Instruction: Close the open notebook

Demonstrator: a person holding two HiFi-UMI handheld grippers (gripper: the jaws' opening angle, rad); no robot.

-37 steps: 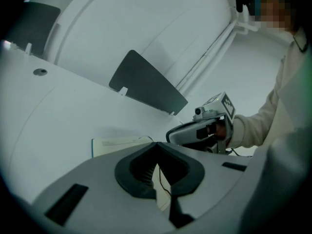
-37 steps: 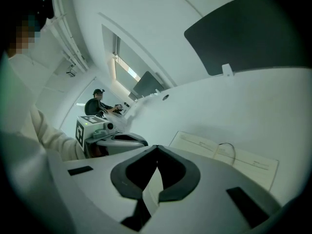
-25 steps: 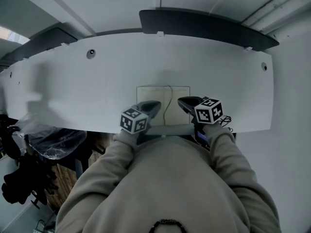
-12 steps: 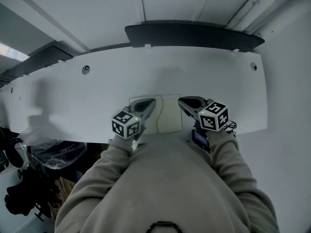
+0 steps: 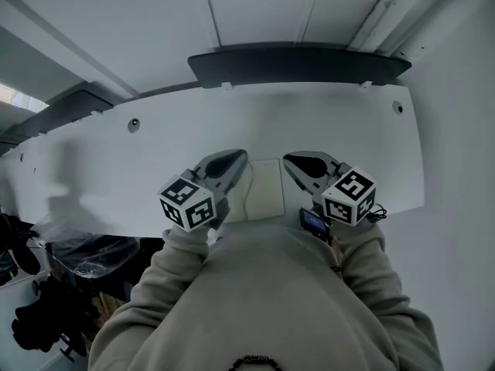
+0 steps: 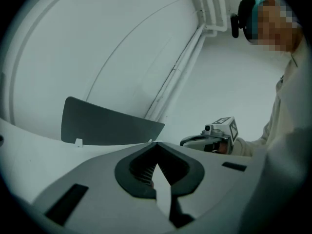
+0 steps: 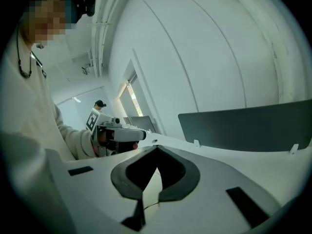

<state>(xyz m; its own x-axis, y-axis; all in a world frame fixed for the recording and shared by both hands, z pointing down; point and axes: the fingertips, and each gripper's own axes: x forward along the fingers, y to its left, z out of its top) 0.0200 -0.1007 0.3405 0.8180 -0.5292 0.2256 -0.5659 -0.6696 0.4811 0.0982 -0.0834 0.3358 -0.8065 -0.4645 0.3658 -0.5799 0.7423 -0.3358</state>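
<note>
Lifted higher than a second ago, the left gripper (image 5: pixel 229 164) and right gripper (image 5: pixel 305 165) hover with jaws together, empty. The notebook (image 5: pixel 264 190) lies on the desk (image 5: pixel 116 168) between them

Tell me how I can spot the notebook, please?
Find the long white desk with the dark panel along its far edge. Near its front edge, between the left hand-held gripper and the right hand-held gripper, lies the notebook. It is the only flat, cream paper thing there.

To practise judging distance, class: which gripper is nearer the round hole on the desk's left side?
Left. The left gripper is lower-right of the hole; the right gripper is farther right, past the notebook.
</note>
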